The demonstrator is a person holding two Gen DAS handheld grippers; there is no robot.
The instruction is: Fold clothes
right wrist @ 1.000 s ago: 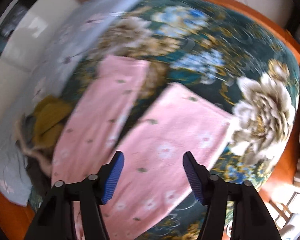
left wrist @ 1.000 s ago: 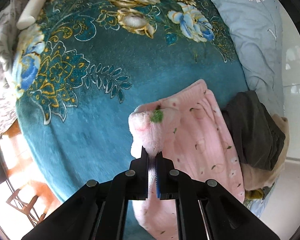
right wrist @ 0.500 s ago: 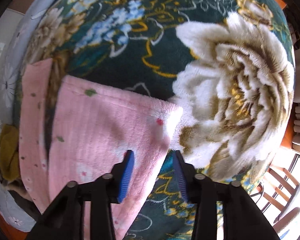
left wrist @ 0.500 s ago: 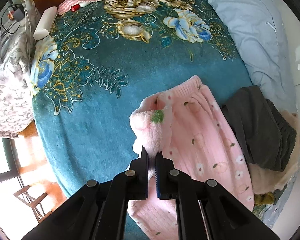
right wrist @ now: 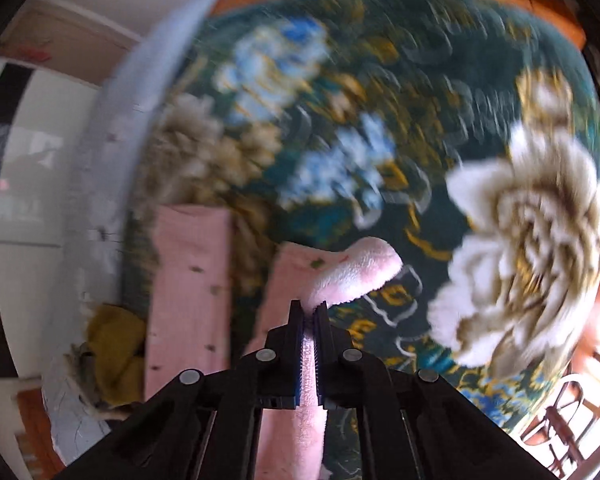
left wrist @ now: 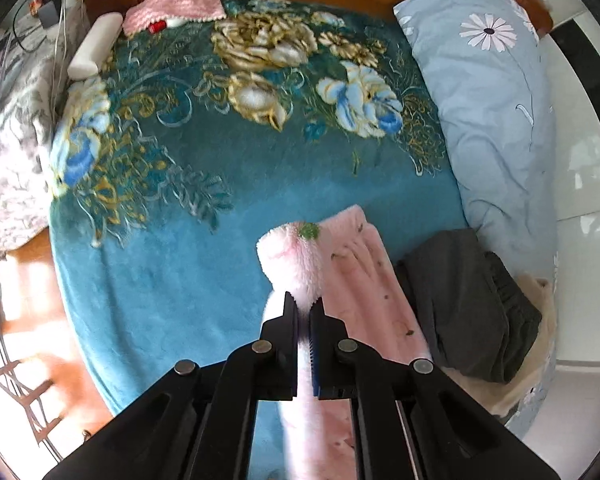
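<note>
A pair of pink fleece trousers (left wrist: pixel 360 280) is spread on the teal floral blanket (left wrist: pixel 172 280), and a fluffy end of the garment is clenched in each gripper. In the left wrist view, the left gripper (left wrist: pixel 304 312) is closed tight on a turned-up hem at lower centre of the frame, and the cloth is seen running from the fingers up and to the right. In the right wrist view, the right gripper (right wrist: pixel 310 316) is pinched on another curled pink edge at lower centre, with one flat leg (right wrist: pixel 190 288) lying left of centre, its long axis up and down the frame. From both pairs of fingers the bulk of the trousers therefore lies ahead, so a carry of the held ends forward over the flat cloth is judged to be called for. A dark garment (left wrist: pixel 468 304) is heaped at the right of the left view, just beside the pink cloth.
</note>
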